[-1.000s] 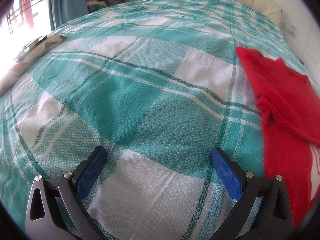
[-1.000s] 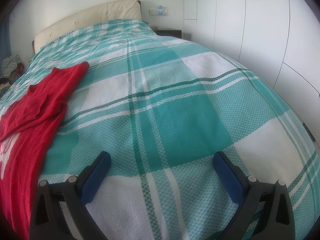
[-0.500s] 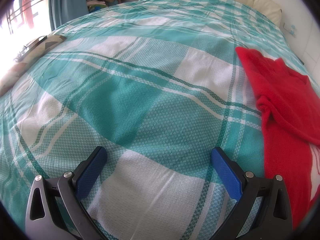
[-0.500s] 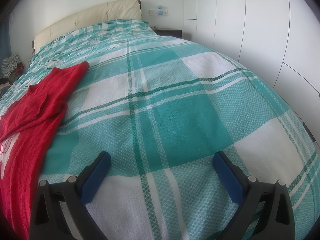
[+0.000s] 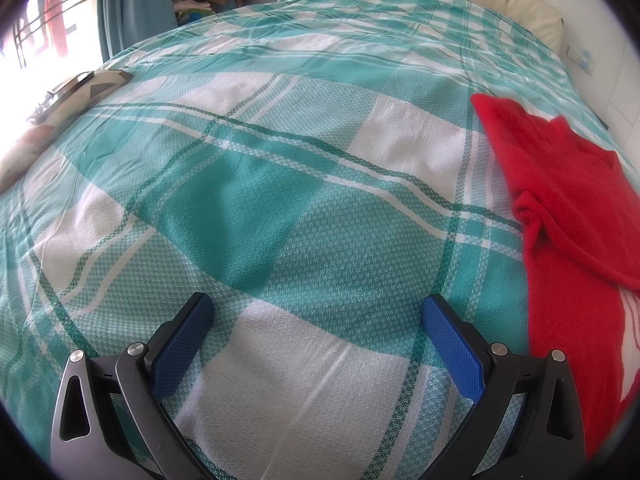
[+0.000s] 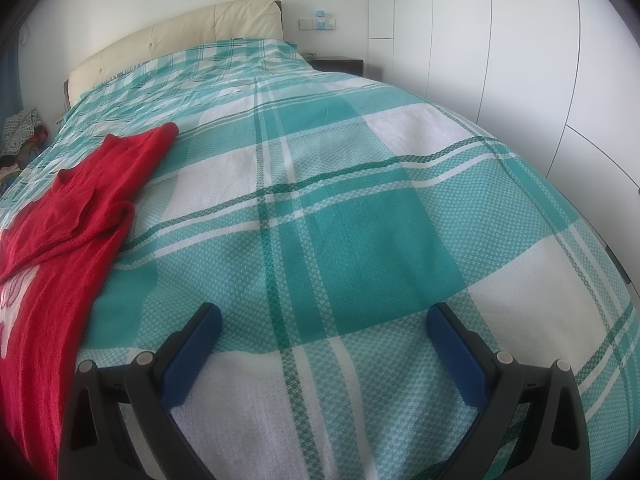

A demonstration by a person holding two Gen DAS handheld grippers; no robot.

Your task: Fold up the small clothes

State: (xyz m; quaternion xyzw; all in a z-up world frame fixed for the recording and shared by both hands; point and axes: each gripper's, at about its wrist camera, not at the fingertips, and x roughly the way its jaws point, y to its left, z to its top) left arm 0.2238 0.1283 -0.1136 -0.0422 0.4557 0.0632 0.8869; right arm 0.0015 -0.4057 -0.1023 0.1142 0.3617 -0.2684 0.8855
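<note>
Left tongs [image 5: 318, 306] and right tongs [image 6: 324, 316]: both spread wide, empty. Red garment [image 5: 568, 216] lies betw. them on bed [image 5: 280, 184] (teal plaid cover).

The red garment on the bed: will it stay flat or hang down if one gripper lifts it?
The red garment probably droops; it already bunches in soft folds. Its fuzzy knit likely grips the pads well and drags on the bedspread.

A bed [image 6: 360, 208] under a teal-and-white plaid cover carries a red garment [image 5: 560, 216], partly folded over itself, lying flat; a patterned item [image 5: 80, 88], perhaps a cushion, sits at its far edge.
</note>
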